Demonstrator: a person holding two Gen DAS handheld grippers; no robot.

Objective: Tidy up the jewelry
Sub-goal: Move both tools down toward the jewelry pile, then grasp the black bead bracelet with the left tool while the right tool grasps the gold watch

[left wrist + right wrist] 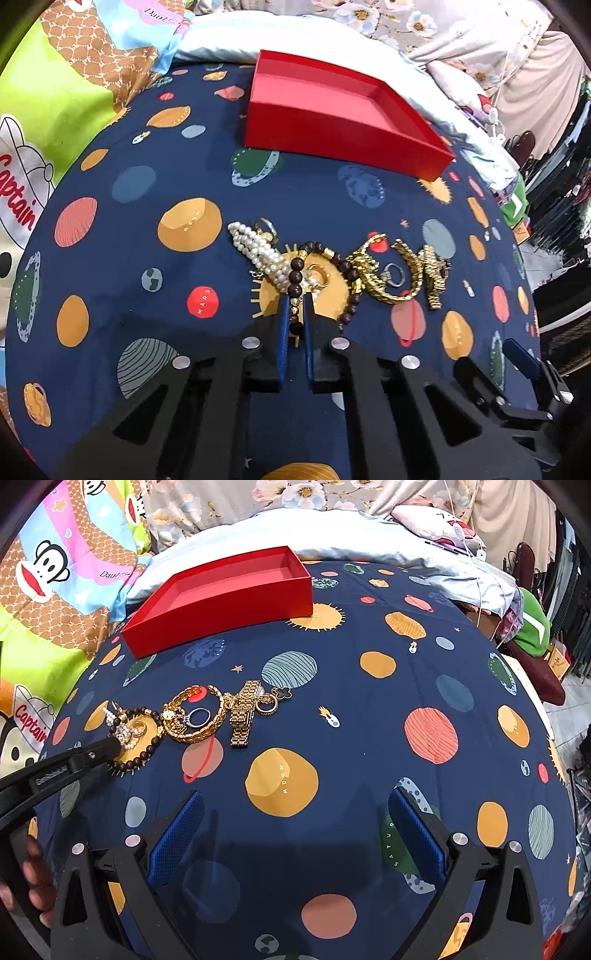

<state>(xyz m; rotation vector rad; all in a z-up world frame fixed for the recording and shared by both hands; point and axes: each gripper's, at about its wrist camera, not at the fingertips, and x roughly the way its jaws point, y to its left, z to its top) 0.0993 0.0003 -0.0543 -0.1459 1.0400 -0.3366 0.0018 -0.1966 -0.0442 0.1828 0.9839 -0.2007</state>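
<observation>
A heap of jewelry lies on the navy planet-print sheet (pixel 147 258). My left gripper (pixel 296 302) is shut on the dark wooden bead bracelet (pixel 295 271), whose beads run between the blue pads. White pearl strands (pixel 255 247) touch the bracelet on the left. To its right lie a gold ring (pixel 320 275), a gold chain (pixel 365 266), a silver ring (pixel 393 275) and a gold watch (pixel 434 277). The open red box (pixel 332 136) stands behind, with nothing visible inside. My right gripper (pixel 295 797) hangs open over bare sheet, right of the gold watch (pixel 243 716). The left gripper (pixel 110 744) reaches in from the left.
A pale blue pillow (pixel 351 531) lies behind the red box (pixel 221 605). A cartoon-print blanket (pixel 55 590) bounds the left side. The bed's edge, a green item (pixel 532 627) and clutter are at the right. A hand (pixel 33 878) shows at lower left.
</observation>
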